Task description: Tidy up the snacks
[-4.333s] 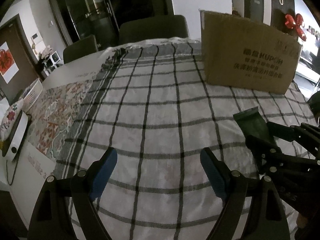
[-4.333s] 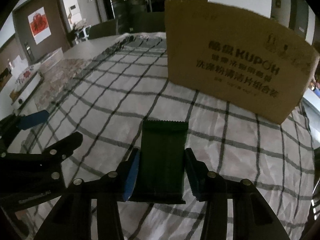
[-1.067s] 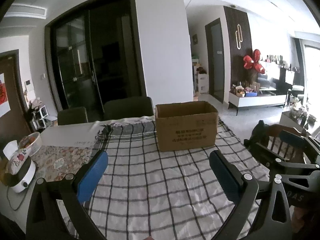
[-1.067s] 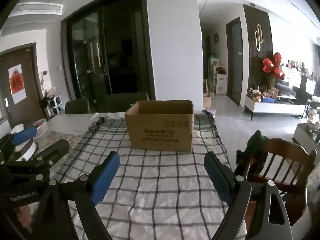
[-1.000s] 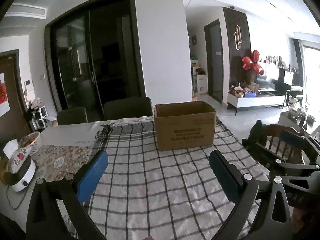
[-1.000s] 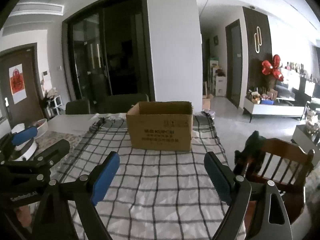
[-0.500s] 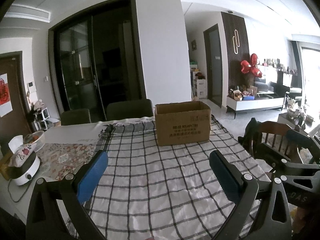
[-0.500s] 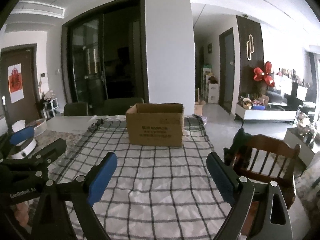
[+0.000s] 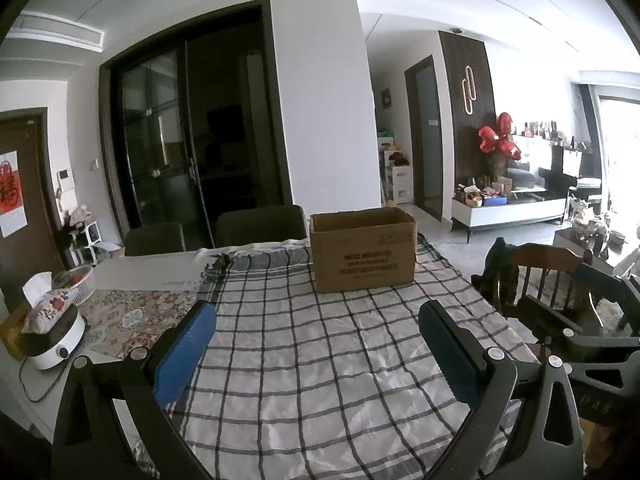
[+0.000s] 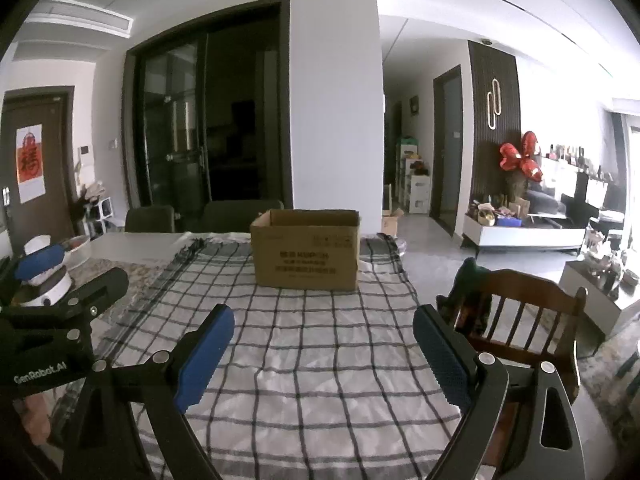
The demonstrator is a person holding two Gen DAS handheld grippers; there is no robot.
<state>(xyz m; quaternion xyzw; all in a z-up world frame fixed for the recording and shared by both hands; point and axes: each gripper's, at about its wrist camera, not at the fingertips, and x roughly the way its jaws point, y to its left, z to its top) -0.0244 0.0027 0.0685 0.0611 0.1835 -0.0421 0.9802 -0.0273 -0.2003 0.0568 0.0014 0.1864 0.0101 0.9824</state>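
An open brown cardboard box point(image 9: 363, 250) stands at the far end of the table on a black-and-white checked cloth point(image 9: 320, 344); it also shows in the right wrist view point(image 10: 307, 254). Its inside is hidden. No snack shows in either view. My left gripper point(image 9: 316, 350) is open and empty, held above the near part of the cloth. My right gripper point(image 10: 322, 354) is open and empty too, beside it on the right. Both are well back from the box.
A wooden chair point(image 10: 516, 312) stands at the table's right side. A white appliance with a tissue box on it point(image 9: 50, 334) and a basket point(image 9: 78, 284) sit at the left. Two dark chairs point(image 9: 260, 226) stand behind the table.
The right gripper held a dark green packet near the box 4.3 s ago; now it is open and empty. Both grippers have pulled back and risen, still drifting slightly away.
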